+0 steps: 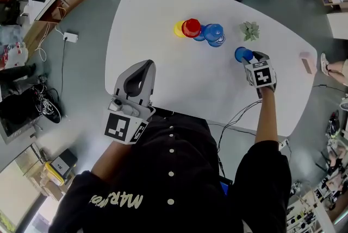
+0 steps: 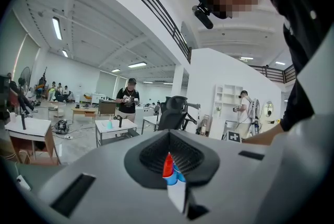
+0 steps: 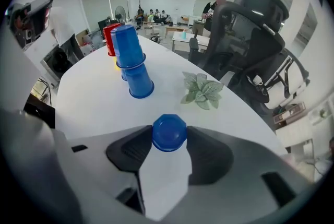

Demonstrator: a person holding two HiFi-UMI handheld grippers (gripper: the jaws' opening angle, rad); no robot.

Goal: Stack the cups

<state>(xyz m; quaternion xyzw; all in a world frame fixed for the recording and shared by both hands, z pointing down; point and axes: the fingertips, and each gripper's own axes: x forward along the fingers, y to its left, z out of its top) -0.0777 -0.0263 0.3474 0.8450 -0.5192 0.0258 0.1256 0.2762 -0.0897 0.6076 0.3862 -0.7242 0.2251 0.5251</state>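
On the white table (image 1: 163, 74) a lone blue cup (image 1: 242, 54) (image 3: 169, 132) stands upside down, and my right gripper (image 1: 246, 57) (image 3: 169, 138) is shut on it, one pad against each side. Further left stand a stack of upturned blue cups (image 1: 213, 34) (image 3: 130, 61), a red cup (image 1: 191, 27) (image 3: 109, 36) and a yellow cup (image 1: 178, 29). My left gripper (image 1: 144, 65) (image 2: 172, 168) hovers by the table's near edge, shut and holding nothing. Through the thin slit between its jaws the red and blue cups (image 2: 168, 166) show far off.
A small green plant (image 1: 250, 30) (image 3: 202, 90) sits just behind the held cup. A pink block (image 1: 307, 62) lies near the table's right edge. A cable (image 1: 239, 115) trails over the near edge. Office chairs (image 3: 255, 35) stand beyond the far side.
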